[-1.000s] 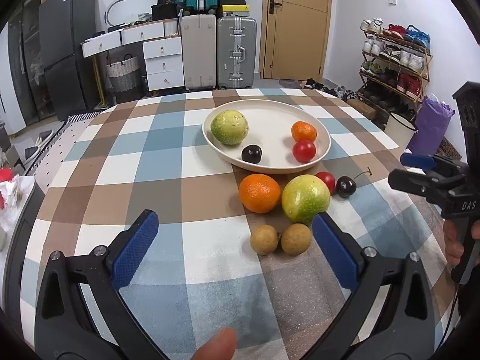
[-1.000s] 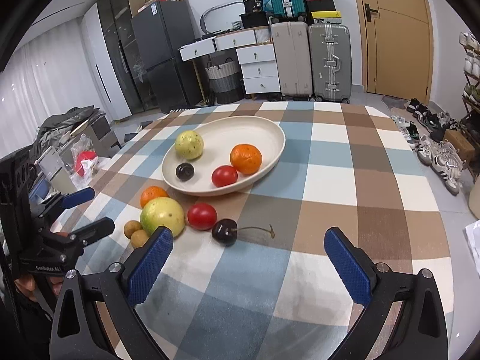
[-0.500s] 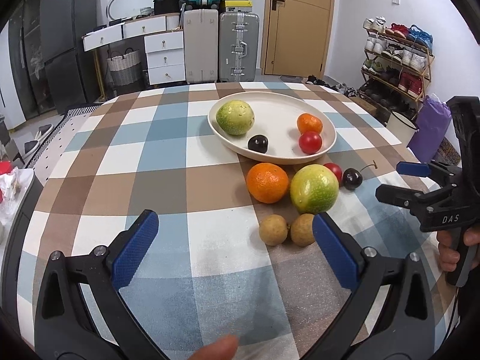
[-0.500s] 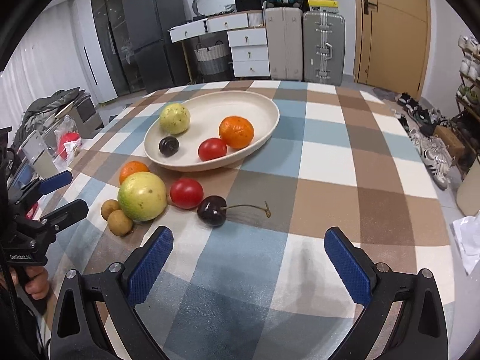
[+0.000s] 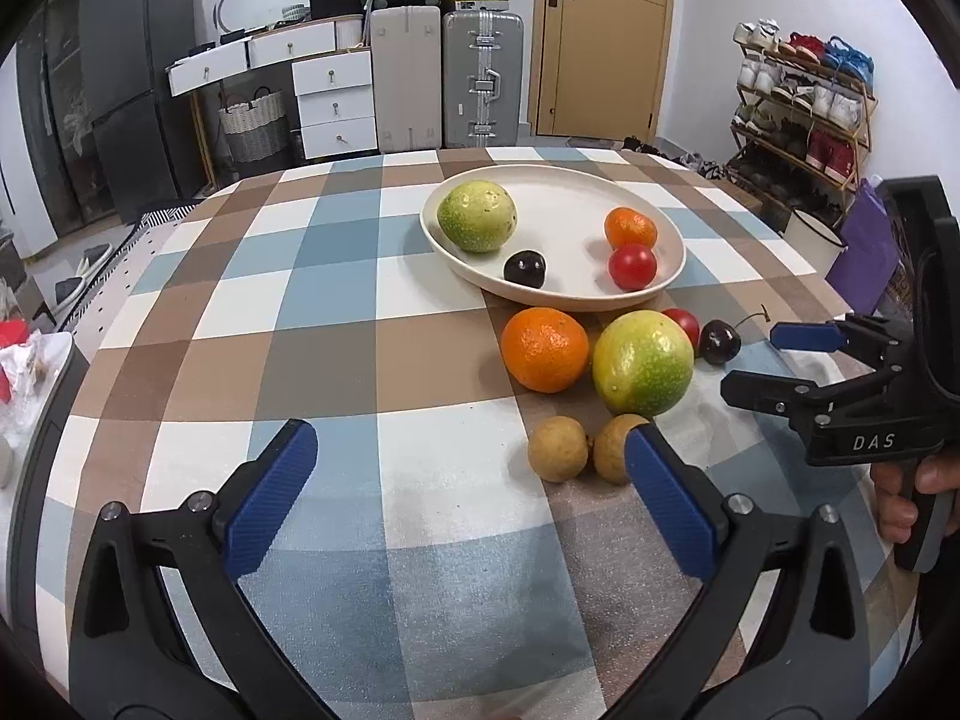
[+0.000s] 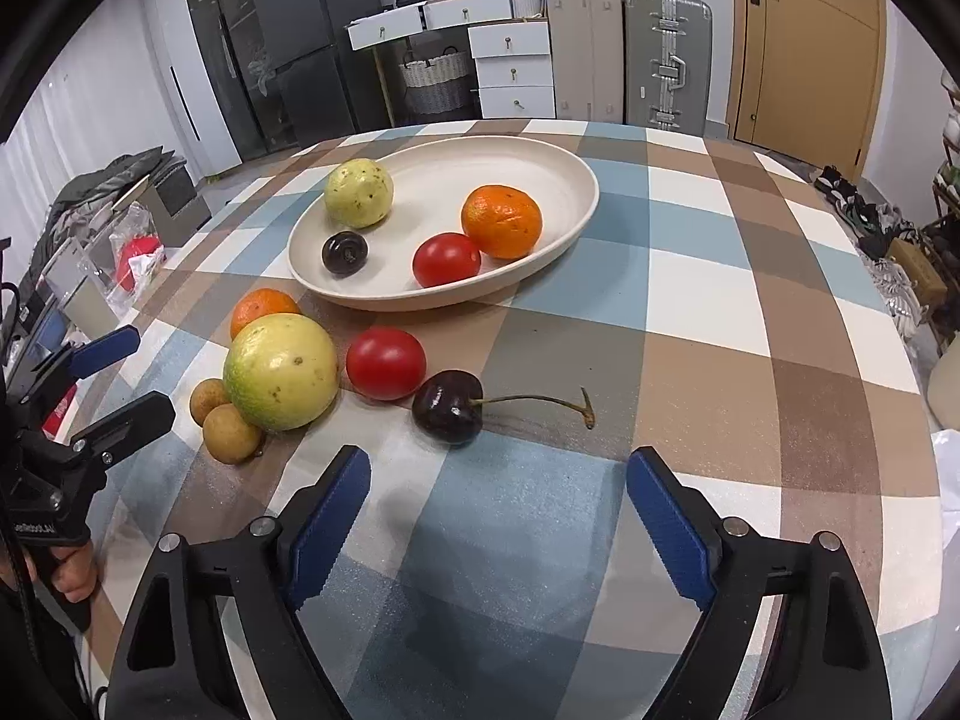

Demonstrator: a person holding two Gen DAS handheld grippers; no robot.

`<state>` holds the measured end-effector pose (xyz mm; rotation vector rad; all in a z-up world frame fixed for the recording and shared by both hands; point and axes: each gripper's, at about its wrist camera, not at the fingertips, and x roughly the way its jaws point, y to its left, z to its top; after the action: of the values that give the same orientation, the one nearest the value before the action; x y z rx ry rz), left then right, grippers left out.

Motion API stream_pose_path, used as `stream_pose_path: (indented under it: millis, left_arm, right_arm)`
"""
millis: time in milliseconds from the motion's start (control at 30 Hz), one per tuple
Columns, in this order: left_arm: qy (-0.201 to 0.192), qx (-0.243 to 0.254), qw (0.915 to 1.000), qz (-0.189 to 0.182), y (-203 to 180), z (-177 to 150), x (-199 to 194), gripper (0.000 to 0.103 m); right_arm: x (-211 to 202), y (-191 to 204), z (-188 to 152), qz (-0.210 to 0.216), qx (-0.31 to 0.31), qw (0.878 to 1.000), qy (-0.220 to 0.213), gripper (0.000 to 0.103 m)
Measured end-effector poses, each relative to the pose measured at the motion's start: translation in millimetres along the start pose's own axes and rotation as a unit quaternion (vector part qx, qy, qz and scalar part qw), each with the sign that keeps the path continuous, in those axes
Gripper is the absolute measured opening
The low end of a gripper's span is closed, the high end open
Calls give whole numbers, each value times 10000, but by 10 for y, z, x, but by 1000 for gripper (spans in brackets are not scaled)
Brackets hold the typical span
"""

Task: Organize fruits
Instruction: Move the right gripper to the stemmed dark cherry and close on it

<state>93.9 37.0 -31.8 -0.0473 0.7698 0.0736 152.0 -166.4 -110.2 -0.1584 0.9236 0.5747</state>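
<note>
A cream oval plate on the checked tablecloth holds a green guava, a dark plum, a red tomato and a small orange. In front of the plate lie an orange, a big green-yellow guava, two brown longans, a red tomato and a dark cherry with a stem. My right gripper hovers just short of the cherry, its jaws closing with nothing between them. My left gripper stands open near the longans, holding nothing.
Suitcases, white drawers and a door stand behind the table. A shoe rack is at the right. Bags and clutter lie off the table's left edge.
My right gripper has moved down and closer to the cherry, and its jaws have narrowed. The left gripper has hardly moved.
</note>
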Motion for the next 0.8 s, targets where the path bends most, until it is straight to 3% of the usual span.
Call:
stream_pose_path:
  millis: [233,567,800]
  left_arm:
    - [167,-85,9998,-107,30,7,77,102]
    - [233,-156,9994,-219,65,15,120,101]
    - [264,-174,9989,-356,68,10,132,81]
  right_arm:
    - [56,86,71,-96,-146,9998,3,80]
    - [86,112,153,-82,-153,9998,-59,56]
    - [86,116,165,64,-138,9998,-90,44]
